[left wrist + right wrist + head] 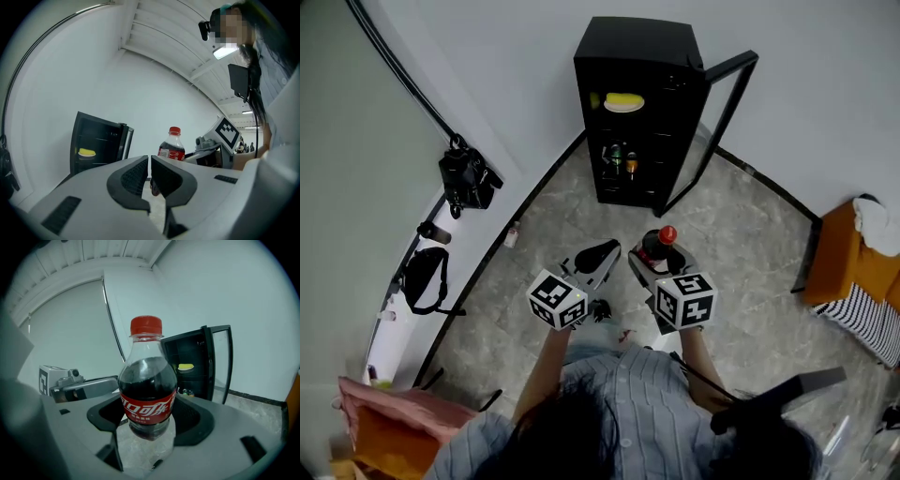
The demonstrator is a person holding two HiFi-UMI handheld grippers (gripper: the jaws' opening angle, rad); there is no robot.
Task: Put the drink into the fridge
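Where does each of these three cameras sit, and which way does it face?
Head view: on the person's head, facing steeply down at the open fridge; forearms, left gripper and right gripper show.
Left gripper view: on that gripper, along its shut jaws toward the fridge; the person's shirt shows.
Right gripper view: on that gripper, along jaws clamped on the cola bottle.
Shared: all see fridge and cola bottle.

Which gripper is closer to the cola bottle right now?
Right. The right gripper is clamped on the cola bottle; the left gripper, shut and empty, sits apart on its left.
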